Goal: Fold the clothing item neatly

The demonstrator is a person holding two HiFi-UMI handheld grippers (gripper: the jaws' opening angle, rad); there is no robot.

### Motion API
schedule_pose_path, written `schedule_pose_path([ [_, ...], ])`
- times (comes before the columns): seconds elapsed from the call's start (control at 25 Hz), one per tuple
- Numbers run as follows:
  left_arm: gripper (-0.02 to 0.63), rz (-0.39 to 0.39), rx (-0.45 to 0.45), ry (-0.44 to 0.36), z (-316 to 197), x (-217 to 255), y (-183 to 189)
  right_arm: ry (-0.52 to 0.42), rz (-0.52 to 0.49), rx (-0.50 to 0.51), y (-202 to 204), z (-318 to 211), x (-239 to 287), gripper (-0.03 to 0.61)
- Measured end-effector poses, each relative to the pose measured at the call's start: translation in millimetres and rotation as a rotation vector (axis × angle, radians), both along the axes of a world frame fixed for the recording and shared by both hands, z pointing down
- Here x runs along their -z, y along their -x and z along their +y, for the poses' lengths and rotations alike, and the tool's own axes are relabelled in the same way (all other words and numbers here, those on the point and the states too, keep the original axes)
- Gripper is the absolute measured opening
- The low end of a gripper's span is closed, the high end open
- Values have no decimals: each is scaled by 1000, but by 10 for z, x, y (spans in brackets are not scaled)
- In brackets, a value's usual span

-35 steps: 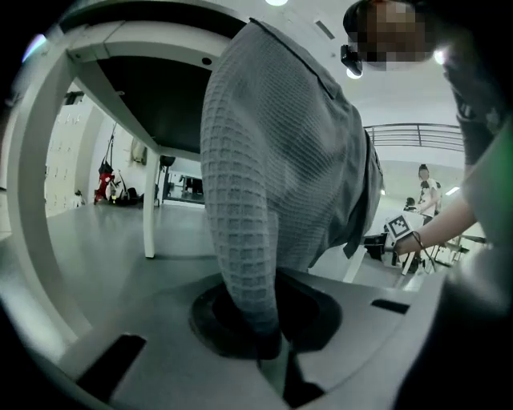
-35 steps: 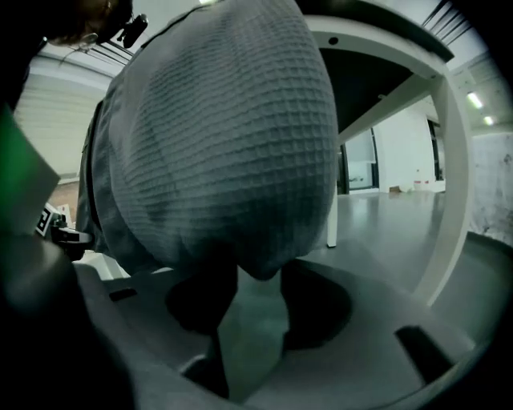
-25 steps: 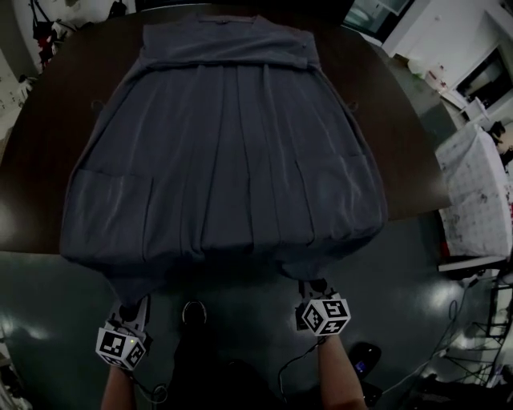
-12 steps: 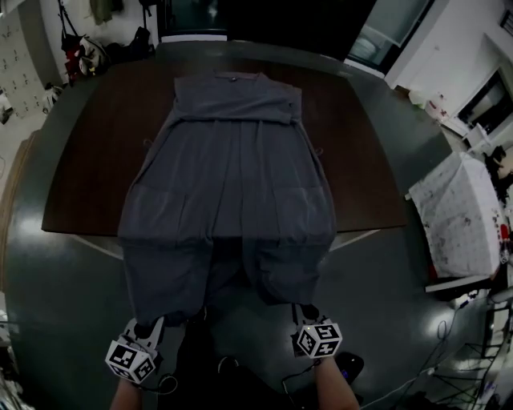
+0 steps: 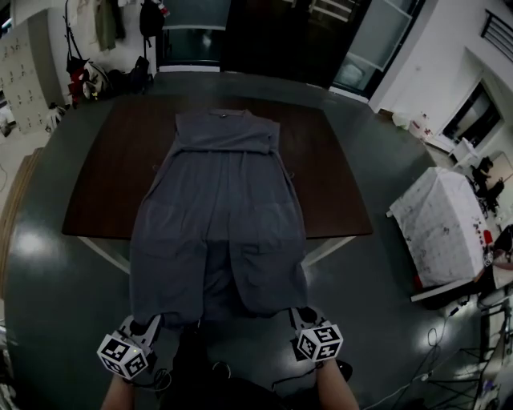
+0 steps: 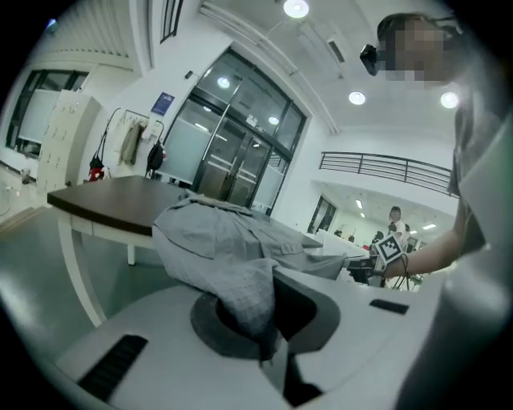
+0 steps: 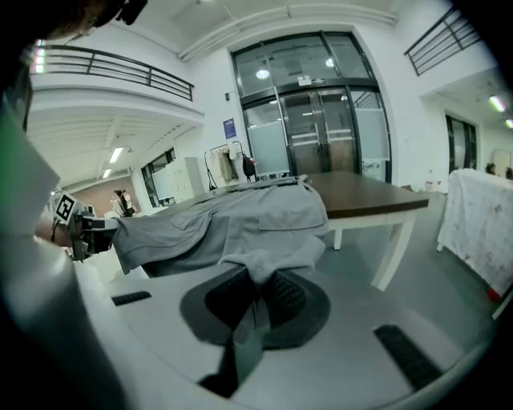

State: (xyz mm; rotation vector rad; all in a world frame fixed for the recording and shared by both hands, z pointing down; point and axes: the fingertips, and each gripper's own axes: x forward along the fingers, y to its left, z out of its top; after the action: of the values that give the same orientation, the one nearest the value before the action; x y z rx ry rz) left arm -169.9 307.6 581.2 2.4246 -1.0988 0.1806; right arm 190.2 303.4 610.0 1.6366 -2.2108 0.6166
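A long grey garment (image 5: pixel 220 216) lies lengthwise on the dark brown table (image 5: pixel 104 176), collar end far from me, and its near end hangs off the table's front edge toward me. My left gripper (image 5: pixel 144 324) is shut on the garment's near left corner (image 6: pixel 244 300). My right gripper (image 5: pixel 303 318) is shut on the near right corner (image 7: pixel 268 268). Both grippers are below and in front of the table edge, holding the cloth stretched out. In each gripper view the fabric bunches between the closed jaws and runs back up to the table.
A second table with a white patterned cover (image 5: pixel 445 228) stands to the right. Glass doors (image 5: pixel 264 32) and hanging coats (image 5: pixel 104 24) are at the far wall. White table legs (image 7: pixel 397 244) show beneath the brown top. Glossy grey floor surrounds the table.
Both grippers have drawn the garment's near end back off the table front, and I have moved away from the table, so more cloth hangs past the edge.
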Motion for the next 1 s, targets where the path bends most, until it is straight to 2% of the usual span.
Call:
schedule_pose_path([
  [0.4,18,-11,28,-225,-164,1036,-154,-231,1,-5,37,-129,1135,2],
  [0.52,18,10,44,-231,-319,1220,-131,-261,15,-7,64,-233,1340,2],
  [0.76,18,-5,62,-231,-735,1420,-15,-277,35,-31,-26,-569,1631,2],
  [1.0,18,22,71,-202,-1449,1574,166,-268,52,-86,-189,-1201,1860,2],
])
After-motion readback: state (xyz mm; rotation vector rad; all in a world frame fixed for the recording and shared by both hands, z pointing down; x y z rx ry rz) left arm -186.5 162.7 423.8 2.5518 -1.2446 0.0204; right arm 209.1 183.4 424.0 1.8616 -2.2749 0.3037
